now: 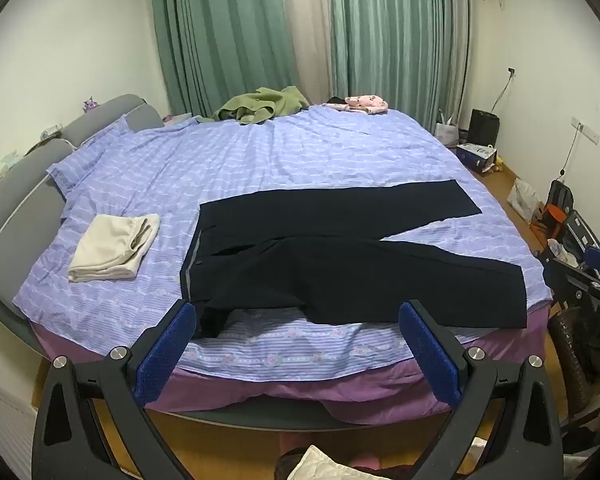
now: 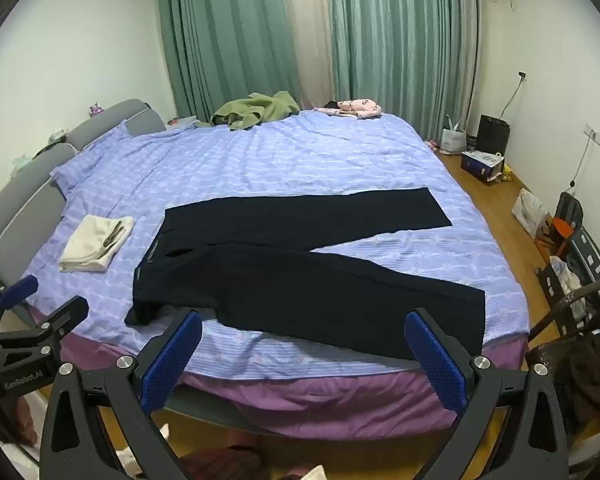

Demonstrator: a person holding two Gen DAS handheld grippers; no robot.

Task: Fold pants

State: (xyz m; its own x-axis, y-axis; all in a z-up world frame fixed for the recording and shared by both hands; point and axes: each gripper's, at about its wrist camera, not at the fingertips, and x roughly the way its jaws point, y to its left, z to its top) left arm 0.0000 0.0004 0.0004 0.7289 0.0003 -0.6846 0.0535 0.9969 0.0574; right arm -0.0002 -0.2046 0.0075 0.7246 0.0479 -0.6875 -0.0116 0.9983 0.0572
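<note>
The left gripper (image 1: 298, 344) hangs off the near edge of the bed, tilted downward, its two blue-padded fingers (image 1: 166, 354) spread wide with nothing between them. The right gripper (image 2: 306, 354) is held in the same downward tilt beside it, also off the near edge, its blue pads (image 2: 436, 360) likewise wide apart and gripping nothing. Each shows at the border of the other's view: the left gripper at the left side, the right at the right side.
</note>
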